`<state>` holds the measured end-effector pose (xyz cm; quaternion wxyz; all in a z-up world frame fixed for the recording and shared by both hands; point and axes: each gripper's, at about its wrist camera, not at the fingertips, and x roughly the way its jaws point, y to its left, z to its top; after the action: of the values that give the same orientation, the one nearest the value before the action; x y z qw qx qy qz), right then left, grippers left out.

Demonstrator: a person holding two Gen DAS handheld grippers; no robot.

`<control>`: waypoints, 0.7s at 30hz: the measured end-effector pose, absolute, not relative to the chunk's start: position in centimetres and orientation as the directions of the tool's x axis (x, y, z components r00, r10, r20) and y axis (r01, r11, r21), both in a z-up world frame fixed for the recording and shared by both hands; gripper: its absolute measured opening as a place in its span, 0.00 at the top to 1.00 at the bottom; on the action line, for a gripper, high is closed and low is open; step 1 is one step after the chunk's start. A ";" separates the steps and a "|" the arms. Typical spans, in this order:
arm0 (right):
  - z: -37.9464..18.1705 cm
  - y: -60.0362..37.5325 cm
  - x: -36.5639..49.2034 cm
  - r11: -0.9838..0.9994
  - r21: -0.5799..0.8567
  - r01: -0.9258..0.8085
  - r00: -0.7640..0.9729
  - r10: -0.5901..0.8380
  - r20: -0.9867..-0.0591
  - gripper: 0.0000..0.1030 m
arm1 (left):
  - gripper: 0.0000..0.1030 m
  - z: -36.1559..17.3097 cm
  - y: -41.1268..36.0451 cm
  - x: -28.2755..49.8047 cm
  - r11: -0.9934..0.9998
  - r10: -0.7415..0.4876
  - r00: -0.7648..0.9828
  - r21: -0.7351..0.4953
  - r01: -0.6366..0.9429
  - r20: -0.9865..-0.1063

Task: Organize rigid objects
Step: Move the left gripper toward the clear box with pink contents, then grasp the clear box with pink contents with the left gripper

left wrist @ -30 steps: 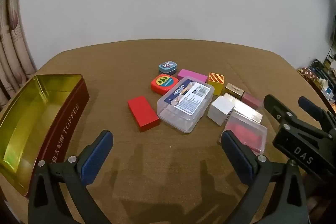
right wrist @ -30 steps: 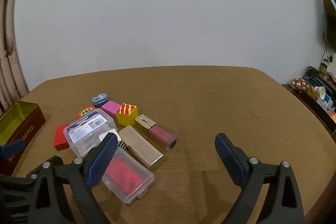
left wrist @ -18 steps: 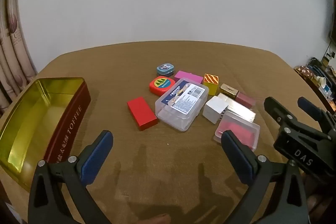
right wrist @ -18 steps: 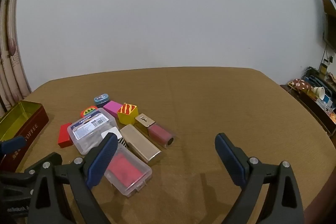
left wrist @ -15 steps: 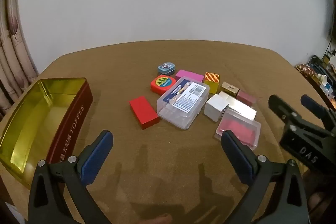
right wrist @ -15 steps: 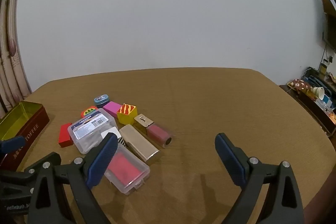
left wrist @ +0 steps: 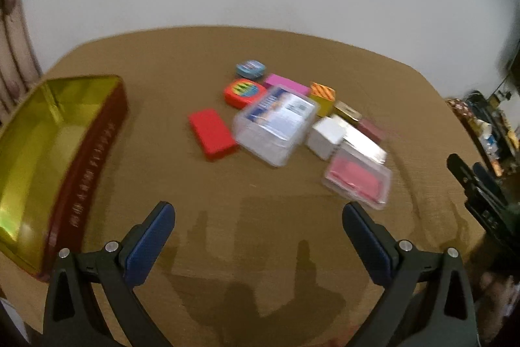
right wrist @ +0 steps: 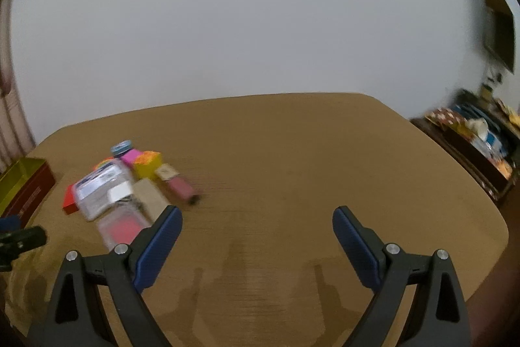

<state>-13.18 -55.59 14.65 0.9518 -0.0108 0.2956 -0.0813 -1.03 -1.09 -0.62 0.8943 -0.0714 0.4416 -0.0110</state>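
A cluster of small rigid objects lies mid-table: a red box [left wrist: 212, 134], a clear labelled case [left wrist: 276, 126], a clear case with pink contents [left wrist: 357, 179], a white box [left wrist: 326, 135], a yellow striped cube [left wrist: 322, 93], a pink block [left wrist: 286, 83], a round red tin [left wrist: 243, 90] and a small blue tin [left wrist: 250, 69]. An open red toffee tin [left wrist: 55, 145] with a gold inside stands at the left. My left gripper [left wrist: 258, 236] is open and empty, short of the cluster. My right gripper [right wrist: 256, 236] is open and empty, right of the cluster [right wrist: 107, 187].
The brown table [right wrist: 292, 152] has a rounded far edge against a white wall. A curtain [left wrist: 13, 31] hangs at the left. Cluttered shelves [right wrist: 481, 135] stand off the table's right side. The right gripper shows at the right edge of the left wrist view [left wrist: 477, 187].
Both grippers have pulled back and up from the cluster. The right view has swung right, so the objects sit further left. Both stay open.
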 end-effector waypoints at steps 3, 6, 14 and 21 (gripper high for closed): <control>14.3 -58.2 -13.3 0.979 -0.024 0.201 0.802 -0.179 -0.570 0.07 | 0.01 -0.9 -3.0 -0.1 0.974 -0.171 0.557 -0.223 -0.027 -0.813; 13.7 -60.2 -13.4 0.969 0.006 0.245 0.789 -0.196 -0.582 0.07 | 0.01 -1.2 -4.3 1.1 0.953 -0.237 0.504 -0.300 -0.047 -0.830; 12.3 -61.9 -13.3 0.967 0.025 0.254 0.770 -0.186 -0.610 0.07 | 0.01 -2.0 -7.0 4.7 0.894 -0.310 0.400 -0.408 -0.184 -0.862; 11.7 -63.3 -12.4 0.966 0.073 0.247 0.766 -0.148 -0.626 0.07 | 0.01 -2.6 -8.9 5.7 0.889 -0.249 0.335 -0.352 -0.292 -0.908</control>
<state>-12.38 -63.26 11.67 0.9366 0.0756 0.3256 -0.1055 5.74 -8.92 -2.56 0.7827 -0.2349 0.5763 0.0137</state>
